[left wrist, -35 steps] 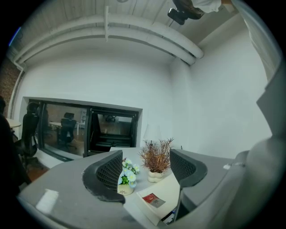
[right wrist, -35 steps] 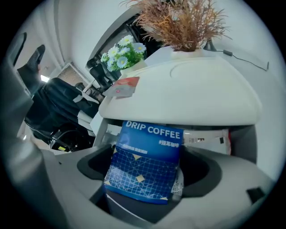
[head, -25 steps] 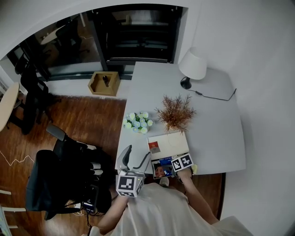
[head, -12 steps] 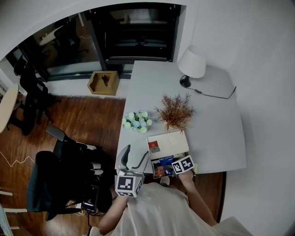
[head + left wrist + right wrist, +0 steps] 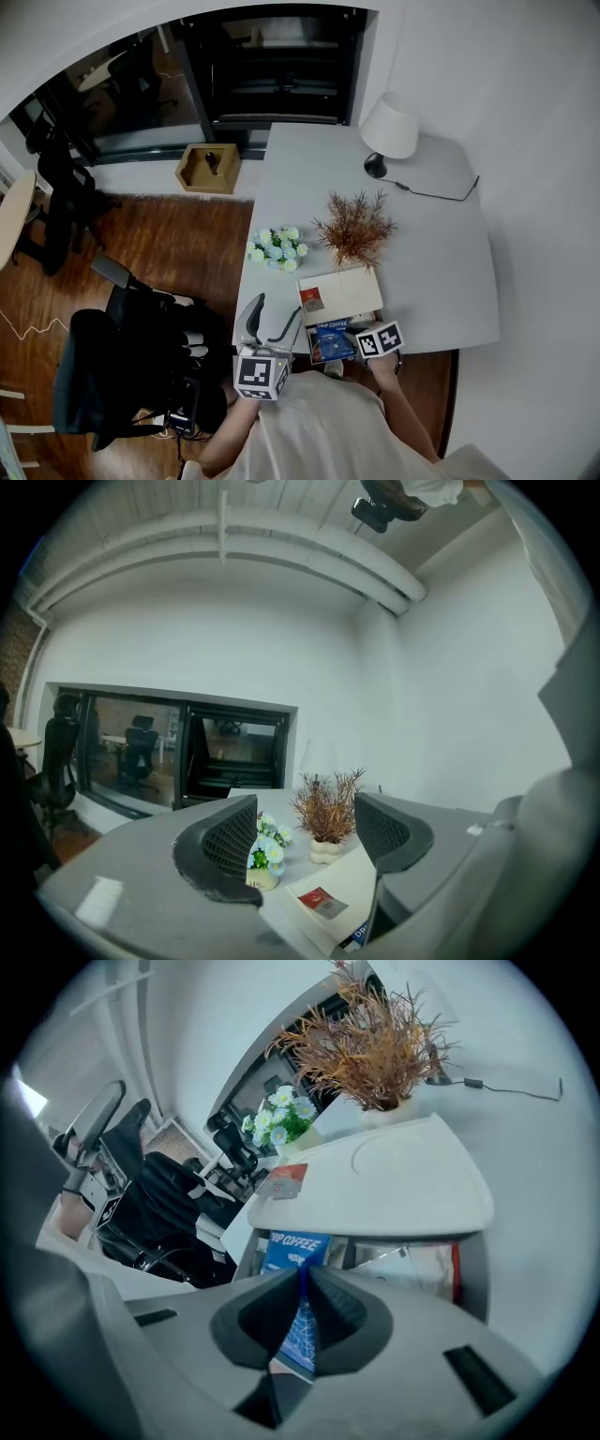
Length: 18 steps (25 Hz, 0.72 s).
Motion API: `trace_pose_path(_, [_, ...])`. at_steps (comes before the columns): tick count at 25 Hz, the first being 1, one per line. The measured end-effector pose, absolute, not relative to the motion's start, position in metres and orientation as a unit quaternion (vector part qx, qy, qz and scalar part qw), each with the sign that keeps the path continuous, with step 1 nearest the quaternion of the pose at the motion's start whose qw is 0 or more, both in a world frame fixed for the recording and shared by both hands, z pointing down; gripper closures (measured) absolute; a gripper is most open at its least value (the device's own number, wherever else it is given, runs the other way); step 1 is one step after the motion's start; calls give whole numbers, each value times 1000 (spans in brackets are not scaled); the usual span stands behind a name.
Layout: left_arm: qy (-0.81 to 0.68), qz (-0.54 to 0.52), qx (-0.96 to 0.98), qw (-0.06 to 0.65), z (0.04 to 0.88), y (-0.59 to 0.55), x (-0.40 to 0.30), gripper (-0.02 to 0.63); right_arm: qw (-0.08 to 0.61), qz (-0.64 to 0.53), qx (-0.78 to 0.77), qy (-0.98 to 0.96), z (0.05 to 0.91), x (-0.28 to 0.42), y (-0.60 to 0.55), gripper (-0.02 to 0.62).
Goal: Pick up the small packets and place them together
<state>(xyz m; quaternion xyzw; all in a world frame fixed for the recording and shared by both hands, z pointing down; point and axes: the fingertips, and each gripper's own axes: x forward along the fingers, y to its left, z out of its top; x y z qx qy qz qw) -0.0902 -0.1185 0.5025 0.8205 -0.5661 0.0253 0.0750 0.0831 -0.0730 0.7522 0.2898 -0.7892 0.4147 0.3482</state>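
A blue coffee packet [image 5: 292, 1251] stands on edge in a shallow box at the table's near edge, also seen in the head view as the blue packet [image 5: 333, 342]. My right gripper [image 5: 302, 1321] is closing, and its pads press on the packet's lower part; its marker cube shows on the right gripper [image 5: 361, 342]. A silvery packet with a red edge [image 5: 412, 1265] lies beside the blue one. A small red packet [image 5: 313, 302] rests on the white tray [image 5: 352, 286]. My left gripper [image 5: 272, 323] hangs open off the table's left front corner, nothing between its jaws.
Behind the tray stand a dried brown plant [image 5: 354, 228] and a pot of pale flowers [image 5: 278, 248]. A white lamp [image 5: 391, 131] with its cable sits at the far right. A black office chair [image 5: 131, 356] and a wooden box [image 5: 211, 169] are on the floor to the left.
The right gripper has drifted slightly right and toward the table's near edge. The blue packet now shows between it and the tray. The left gripper has barely moved.
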Motion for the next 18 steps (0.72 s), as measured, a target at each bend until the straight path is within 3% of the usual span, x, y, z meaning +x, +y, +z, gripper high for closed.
trace_pose_path(9, [-569, 24, 818, 77, 503, -124, -94, 288, 366, 305, 281, -833, 702, 76, -61, 563])
trace_pose_path(18, [-569, 22, 819, 75, 500, -127, -93, 288, 272, 321, 320, -849, 644, 104, -105, 565])
